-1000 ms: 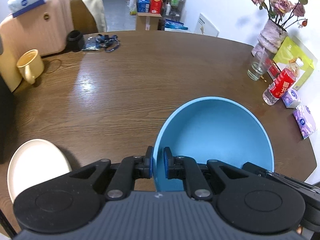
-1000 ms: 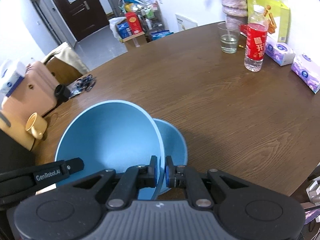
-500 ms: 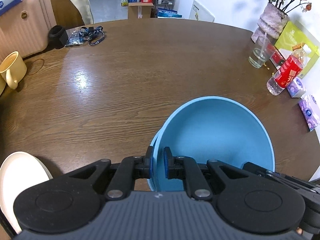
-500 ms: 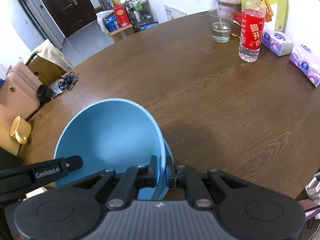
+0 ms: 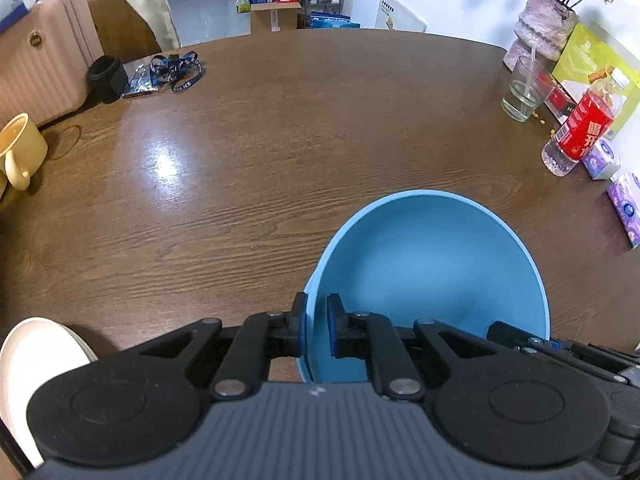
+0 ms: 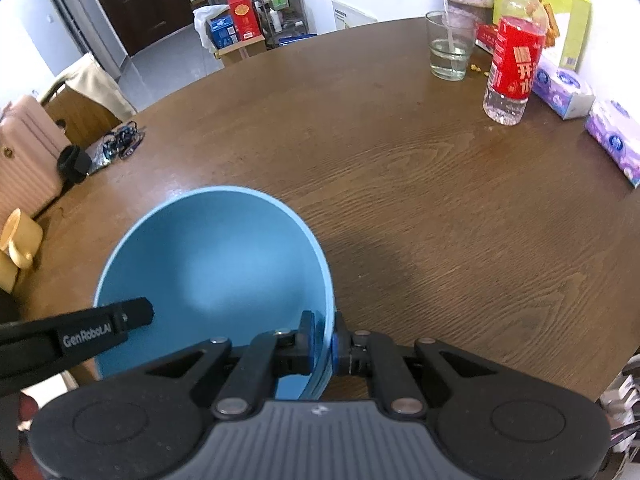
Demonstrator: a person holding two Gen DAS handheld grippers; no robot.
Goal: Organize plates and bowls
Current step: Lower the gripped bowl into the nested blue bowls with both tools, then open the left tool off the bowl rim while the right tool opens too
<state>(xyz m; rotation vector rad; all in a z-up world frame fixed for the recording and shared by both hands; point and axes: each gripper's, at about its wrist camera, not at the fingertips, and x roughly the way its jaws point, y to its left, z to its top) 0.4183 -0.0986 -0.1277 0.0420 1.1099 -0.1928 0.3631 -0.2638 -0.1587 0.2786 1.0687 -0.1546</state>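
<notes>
Two blue bowls are nested, one inside the other, low over the brown table near its front edge. My left gripper [image 5: 316, 326] is shut on the left rim of the blue bowls [image 5: 428, 276]. My right gripper [image 6: 323, 344] is shut on the right rim of the same bowls [image 6: 212, 276]. A double rim edge shows at each grip. The left gripper's body [image 6: 76, 336] shows at the left of the right wrist view. A cream plate [image 5: 28, 364] lies at the front left corner, partly hidden by the left gripper.
A yellow mug [image 5: 18, 152] and pink suitcase [image 5: 40, 72] stand at the left. A lanyard and black cup [image 5: 106, 78] lie at the back left. A glass [image 6: 448, 50], red-labelled bottle [image 6: 514, 64], tissue packs [image 6: 612, 140] and vase [image 5: 540, 24] stand at the right.
The bowl in my right gripper has come down fully into the bowl in my left gripper; their rims now nearly line up. Both grippers stayed shut.
</notes>
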